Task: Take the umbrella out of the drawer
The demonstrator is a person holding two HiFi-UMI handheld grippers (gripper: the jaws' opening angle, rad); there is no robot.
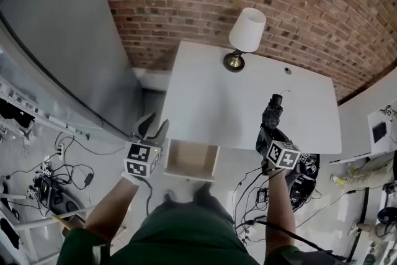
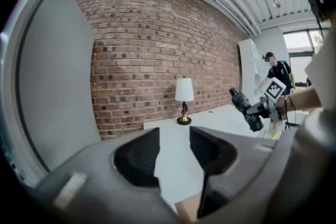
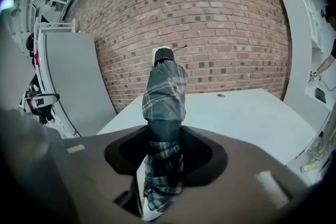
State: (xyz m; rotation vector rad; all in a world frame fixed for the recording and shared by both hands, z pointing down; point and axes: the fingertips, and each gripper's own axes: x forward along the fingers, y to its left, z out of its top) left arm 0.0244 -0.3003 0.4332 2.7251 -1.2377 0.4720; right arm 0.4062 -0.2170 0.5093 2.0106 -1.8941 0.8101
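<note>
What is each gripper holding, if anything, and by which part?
The right gripper holds the folded plaid umbrella, jaws closed around its fabric body toward the near end. The left gripper holds nothing, jaws apart.

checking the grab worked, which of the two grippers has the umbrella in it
The right gripper: its jaws are closed on the folded plaid umbrella. The left gripper has its jaws apart with nothing between them.
</note>
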